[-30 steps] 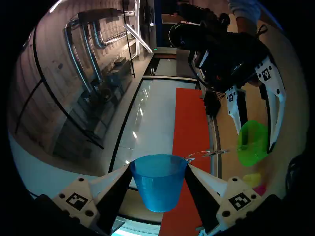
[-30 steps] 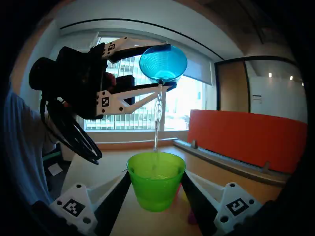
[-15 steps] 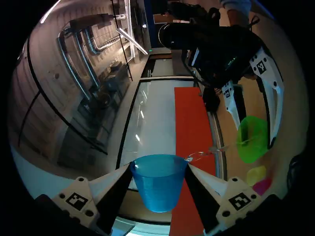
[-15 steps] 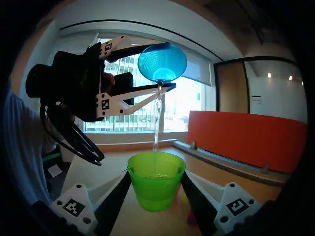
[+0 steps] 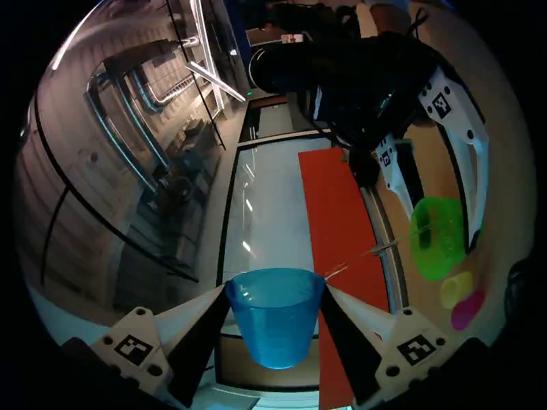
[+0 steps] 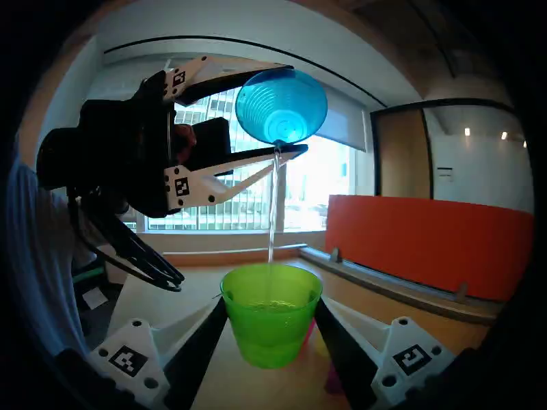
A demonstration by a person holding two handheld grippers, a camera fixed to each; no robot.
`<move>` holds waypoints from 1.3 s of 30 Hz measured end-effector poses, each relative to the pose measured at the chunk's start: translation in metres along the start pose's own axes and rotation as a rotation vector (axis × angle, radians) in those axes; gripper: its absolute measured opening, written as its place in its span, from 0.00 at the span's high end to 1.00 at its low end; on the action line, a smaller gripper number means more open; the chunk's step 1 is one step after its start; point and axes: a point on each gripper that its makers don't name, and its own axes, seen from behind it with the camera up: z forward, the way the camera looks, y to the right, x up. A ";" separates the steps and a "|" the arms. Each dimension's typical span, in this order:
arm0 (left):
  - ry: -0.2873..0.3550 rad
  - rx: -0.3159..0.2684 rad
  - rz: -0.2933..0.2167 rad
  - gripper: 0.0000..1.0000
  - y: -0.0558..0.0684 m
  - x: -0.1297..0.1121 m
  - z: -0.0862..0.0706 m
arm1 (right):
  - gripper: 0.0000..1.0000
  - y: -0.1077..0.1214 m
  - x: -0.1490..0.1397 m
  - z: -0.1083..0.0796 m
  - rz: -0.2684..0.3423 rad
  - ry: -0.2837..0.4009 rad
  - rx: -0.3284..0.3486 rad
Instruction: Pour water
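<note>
The blue cup [image 6: 281,106] is translucent plastic with fine ribs. It sits in the upper middle of the right gripper view, tipped so far that its round base faces the camera. The left hand-held gripper [image 6: 294,108] is clenched on it, one white finger on each side of the wall. A thin stream of water [image 6: 272,205] leaves the cup's lowest edge and falls straight into the green cup [image 6: 271,324] at the lower centre. The green cup stands upright, grasped on both sides by the right hand-held gripper [image 6: 271,307]. It is translucent too, and a rippled water surface shows through its wall a little below the rim.

In the left gripper view the stream is a faint bright thread running from the blue rim toward the green cup at the right edge. It is hard to follow against the orange partition [image 5: 335,212].

How much water is left in the blue cup cannot be made out. The hand holding the left hand-held gripper is mostly hidden behind its black body and cables [image 6: 137,253]. A yellow cup [image 5: 456,288] and a pink cup [image 5: 468,309] lie small and blurred at the lower right, on the desk [image 5: 496,205].
</note>
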 end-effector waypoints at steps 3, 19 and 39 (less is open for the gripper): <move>0.004 0.000 0.030 0.12 0.000 0.002 0.001 | 0.12 0.000 0.001 0.000 0.000 0.002 0.000; 0.007 0.003 0.076 0.12 0.000 0.006 0.002 | 0.12 0.001 0.003 0.000 0.006 0.012 -0.001; -0.028 -0.052 -0.523 0.12 0.014 -0.019 0.012 | 0.12 0.007 0.005 -0.004 0.012 0.029 -0.013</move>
